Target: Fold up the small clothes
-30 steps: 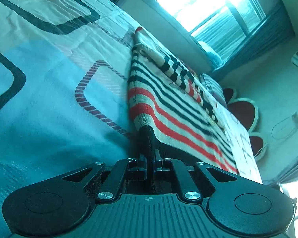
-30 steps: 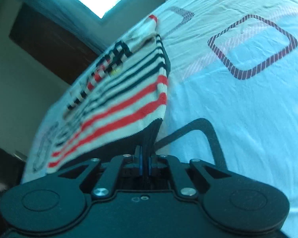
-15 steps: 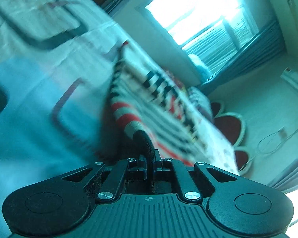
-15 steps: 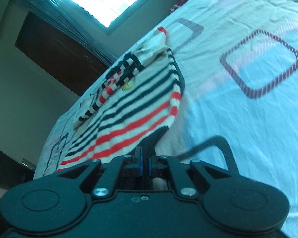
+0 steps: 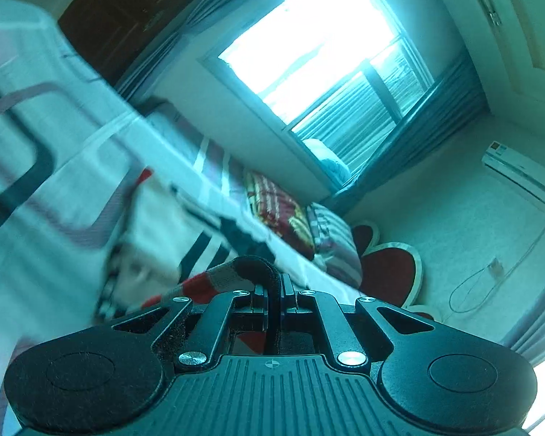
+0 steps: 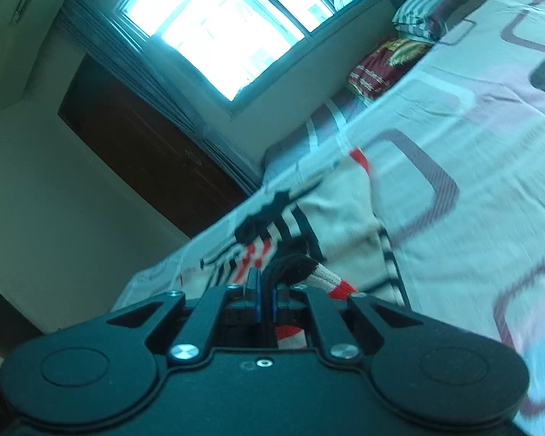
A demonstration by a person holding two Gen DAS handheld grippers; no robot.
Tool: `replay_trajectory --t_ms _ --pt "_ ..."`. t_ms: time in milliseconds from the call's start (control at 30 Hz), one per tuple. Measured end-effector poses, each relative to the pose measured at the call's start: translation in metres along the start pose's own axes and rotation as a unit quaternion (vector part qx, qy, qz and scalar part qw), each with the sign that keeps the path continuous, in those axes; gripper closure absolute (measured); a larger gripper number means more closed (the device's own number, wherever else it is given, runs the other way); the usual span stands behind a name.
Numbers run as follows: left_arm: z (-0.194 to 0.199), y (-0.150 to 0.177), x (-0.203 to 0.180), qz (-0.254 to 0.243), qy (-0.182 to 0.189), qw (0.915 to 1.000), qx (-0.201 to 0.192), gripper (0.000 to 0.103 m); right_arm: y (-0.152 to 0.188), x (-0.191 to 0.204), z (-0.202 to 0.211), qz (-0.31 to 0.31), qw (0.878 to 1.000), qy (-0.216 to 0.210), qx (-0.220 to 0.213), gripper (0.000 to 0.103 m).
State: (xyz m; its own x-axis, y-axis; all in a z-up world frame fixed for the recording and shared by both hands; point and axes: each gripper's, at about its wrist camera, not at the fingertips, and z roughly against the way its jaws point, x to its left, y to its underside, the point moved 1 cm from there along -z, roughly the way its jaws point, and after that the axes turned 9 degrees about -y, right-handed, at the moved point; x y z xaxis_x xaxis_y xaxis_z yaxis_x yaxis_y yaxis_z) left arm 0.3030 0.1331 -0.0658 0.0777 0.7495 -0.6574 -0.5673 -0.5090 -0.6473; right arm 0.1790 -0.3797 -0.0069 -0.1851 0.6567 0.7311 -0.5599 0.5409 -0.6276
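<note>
Sweater (image 6: 341,225): striped knit, dark hem lifted off bed, rest lying near far edge
Left gripper (image 5: 274,292): fingers pinching hem corner
Right gripper (image 6: 265,292): fingers pinching other hem corner
Bed (image 6: 490,167): sheet with rounded-square print
Pillows (image 5: 309,225): beyond sweater, under window (image 5: 309,47)

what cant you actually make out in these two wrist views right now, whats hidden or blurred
- Left wrist view: the striped sweater is smeared by motion; its pattern and outline are unclear. The left gripper body hides the hem below the pinch.
- Right wrist view: the right gripper covers the near hem; the sweater's lower part is out of sight.
- Both views: the bedsheet print is blurred.
- Neither view shows the person's hands or the other gripper.
</note>
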Motion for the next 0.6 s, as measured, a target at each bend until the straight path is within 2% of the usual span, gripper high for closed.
replay_trajectory --t_ms 133,333,433,600 --pt "-0.042 -0.029 -0.008 -0.006 -0.009 0.9999 0.002 0.098 -0.033 -0.012 -0.036 -0.016 1.000 -0.004 -0.001 0.097" --pt "-0.107 -0.058 -0.003 -0.001 -0.026 0.9995 0.015 0.098 -0.063 -0.043 -0.100 -0.038 0.999 0.000 0.009 0.097" --pt "-0.141 -0.067 0.005 -0.001 -0.044 0.9986 0.029 0.098 -0.074 -0.062 -0.132 -0.052 0.998 0.001 0.018 0.097" --pt "-0.197 -0.070 0.026 -0.004 -0.094 0.9931 0.069 0.098 -0.078 -0.101 -0.184 -0.083 0.995 0.013 0.047 0.097"
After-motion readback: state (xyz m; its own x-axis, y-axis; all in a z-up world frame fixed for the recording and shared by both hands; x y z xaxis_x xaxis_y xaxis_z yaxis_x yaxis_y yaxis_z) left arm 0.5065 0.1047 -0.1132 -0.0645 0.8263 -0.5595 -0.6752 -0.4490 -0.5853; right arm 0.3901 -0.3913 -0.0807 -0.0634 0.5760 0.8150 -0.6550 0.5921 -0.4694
